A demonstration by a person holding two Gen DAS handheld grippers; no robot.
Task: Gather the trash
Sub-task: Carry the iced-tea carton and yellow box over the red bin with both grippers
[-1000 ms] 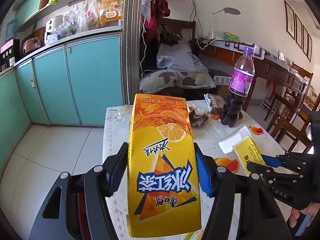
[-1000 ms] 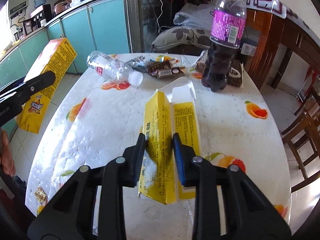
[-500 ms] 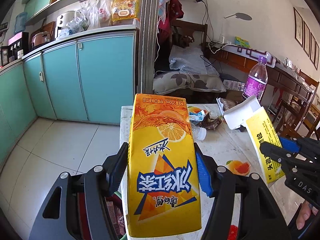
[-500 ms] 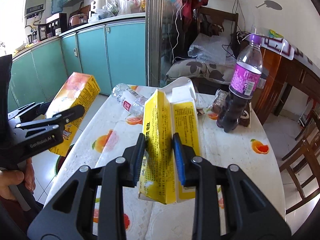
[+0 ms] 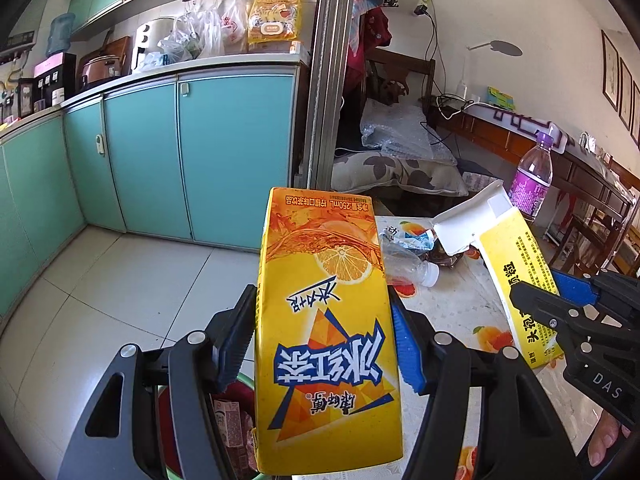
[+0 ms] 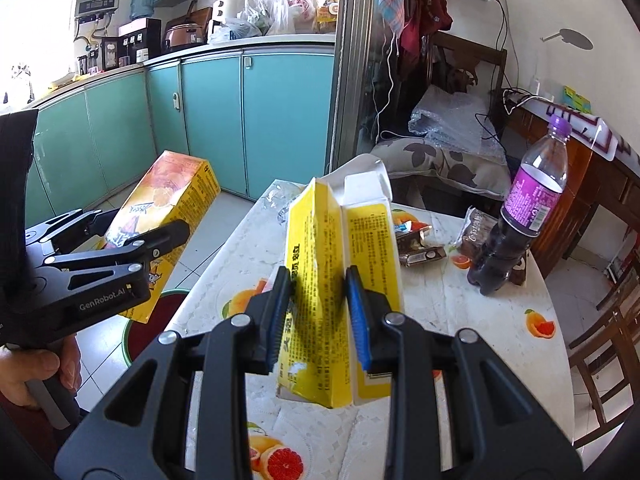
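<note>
- Gripping an orange-yellow iced tea carton (image 5: 326, 328) between its two pads, the left gripper (image 5: 324, 336) holds the box upright along its fingers, lifted off the table, with print reading upside down in the left wrist view.
- Directly below that carton, a green-rimmed trash bin (image 5: 240, 384) sits on the tiled floor beside the table; a small carton lies inside it.
- The right gripper (image 6: 318, 312) is clamped on a flattened yellow box (image 6: 320, 280), its pads pressing the folded middle panel, the white open flaps pointing away from the camera.
- This yellow box hangs in the air above the near part of the table (image 6: 460, 320), which carries a white cloth printed with orange slices.
- From the right wrist, the left gripper and its carton appear off the table's left edge, over the bin (image 6: 136, 324).
- Farther along the table lie a clear empty bottle (image 5: 408, 266) on its side and several crumpled snack wrappers (image 6: 420, 248).
- A purple-labelled soda bottle (image 6: 520, 212) stands upright near the far right edge, well apart from both grippers.
- Teal cabinets (image 5: 168, 152) line the wall beyond.
</note>
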